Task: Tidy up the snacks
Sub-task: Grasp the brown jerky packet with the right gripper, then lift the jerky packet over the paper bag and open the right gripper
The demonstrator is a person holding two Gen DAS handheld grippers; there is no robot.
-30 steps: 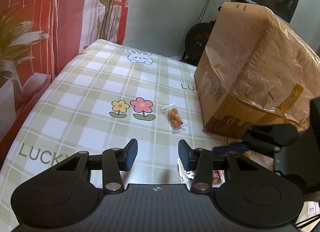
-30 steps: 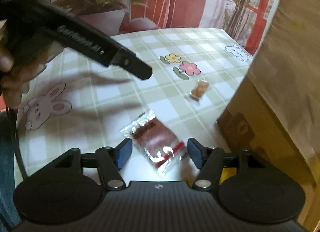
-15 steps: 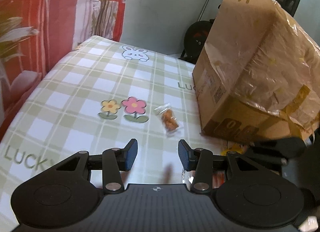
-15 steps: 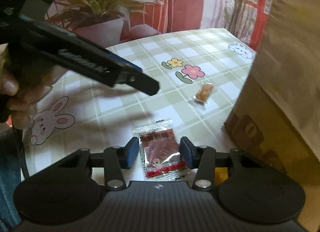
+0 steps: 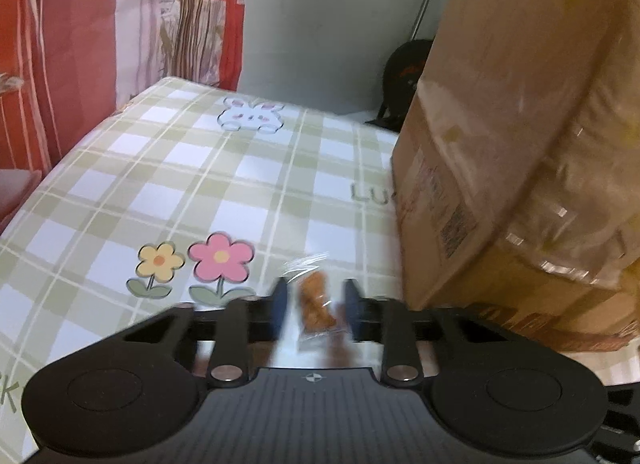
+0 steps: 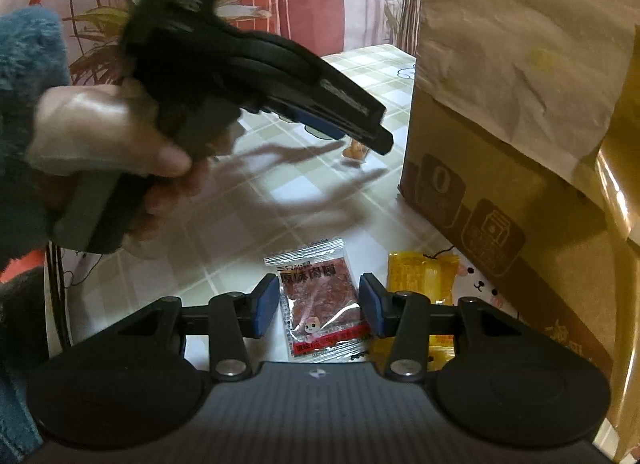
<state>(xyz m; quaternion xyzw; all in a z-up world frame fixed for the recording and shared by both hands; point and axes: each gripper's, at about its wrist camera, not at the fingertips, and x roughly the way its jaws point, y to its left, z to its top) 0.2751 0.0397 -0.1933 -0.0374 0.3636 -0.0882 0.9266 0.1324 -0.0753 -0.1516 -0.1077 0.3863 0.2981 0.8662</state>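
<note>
We see a checked tablecloth [image 5: 248, 168] in pale green and white, printed with a white rabbit [image 5: 251, 115], a yellow flower [image 5: 159, 262] and a pink flower [image 5: 221, 257] side by side, and grey lettering. On its right side stands a big cardboard box [image 5: 516, 136] wrapped in clear tape. Behind hang red and pink curtains [image 5: 80, 24] with a plant pattern. A dark round object [image 5: 404, 76] sits beyond the table, blurred.

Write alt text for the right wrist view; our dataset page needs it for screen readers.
The right hand-held gripper has closed on a red snack packet lying on a checked tablecloth. A yellow packet lies beside a cardboard box; the left hand-held gripper reaches toward an orange snack.
</note>
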